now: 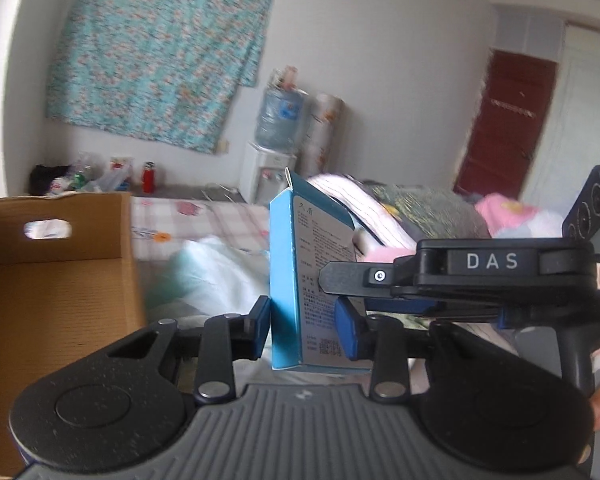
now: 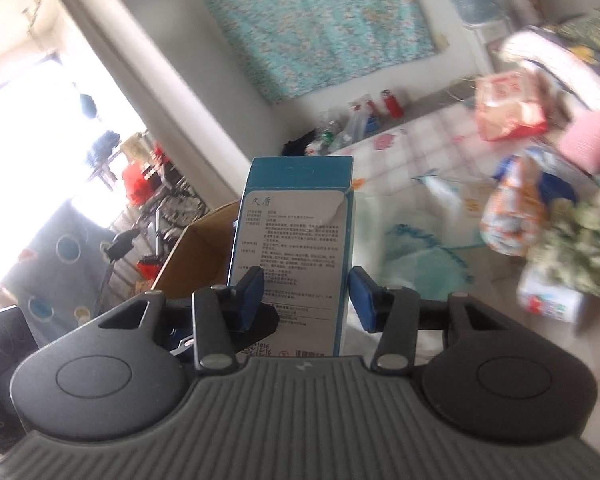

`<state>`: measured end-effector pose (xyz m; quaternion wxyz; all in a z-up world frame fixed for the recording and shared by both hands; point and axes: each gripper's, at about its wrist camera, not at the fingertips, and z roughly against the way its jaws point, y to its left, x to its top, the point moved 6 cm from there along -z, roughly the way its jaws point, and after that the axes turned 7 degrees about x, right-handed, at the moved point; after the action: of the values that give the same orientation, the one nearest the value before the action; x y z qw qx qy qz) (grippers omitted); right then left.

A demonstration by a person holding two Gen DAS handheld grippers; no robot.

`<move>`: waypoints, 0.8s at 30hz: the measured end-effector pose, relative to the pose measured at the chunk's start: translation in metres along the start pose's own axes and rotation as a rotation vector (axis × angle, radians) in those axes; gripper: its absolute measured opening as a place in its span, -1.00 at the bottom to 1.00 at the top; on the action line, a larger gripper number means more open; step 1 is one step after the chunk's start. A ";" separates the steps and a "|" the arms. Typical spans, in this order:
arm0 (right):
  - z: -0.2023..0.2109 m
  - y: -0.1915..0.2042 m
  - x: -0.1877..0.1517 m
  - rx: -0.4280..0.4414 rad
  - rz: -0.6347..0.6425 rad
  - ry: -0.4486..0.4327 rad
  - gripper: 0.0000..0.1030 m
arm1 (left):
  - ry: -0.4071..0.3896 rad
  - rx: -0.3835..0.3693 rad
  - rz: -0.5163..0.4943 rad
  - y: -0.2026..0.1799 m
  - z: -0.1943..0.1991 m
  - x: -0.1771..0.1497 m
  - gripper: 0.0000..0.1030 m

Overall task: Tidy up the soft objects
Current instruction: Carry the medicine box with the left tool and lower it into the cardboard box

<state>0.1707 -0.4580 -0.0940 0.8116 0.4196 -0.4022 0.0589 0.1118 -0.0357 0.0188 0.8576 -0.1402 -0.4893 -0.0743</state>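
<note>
While upright, blue box (image 1: 300, 280) sits in both grippers (crosswise).

Box (image 1: 300, 280) upright between left gripper (image 1: 308, 322) pads; right gripper (image 2: 306, 298) alongside; cardboard carton (image 1: 56, 264) left; bed (image 1: 204, 220) behind

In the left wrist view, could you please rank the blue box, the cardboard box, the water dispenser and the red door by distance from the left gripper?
1. Blue box: between the left gripper fingers.
2. Cardboard box: close, to the left.
3. Water dispenser: against the far wall, centre.
4. Red door: farthest, back right.
</note>
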 end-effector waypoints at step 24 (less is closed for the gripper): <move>-0.252 0.119 0.050 0.099 0.163 0.296 -0.05 | 0.245 0.234 0.262 0.226 -0.072 0.078 -0.31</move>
<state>0.3044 -0.2103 -0.0655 0.8328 0.4118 -0.3075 0.2054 0.2706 0.1567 0.0132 0.9233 -0.0922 -0.3644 0.0788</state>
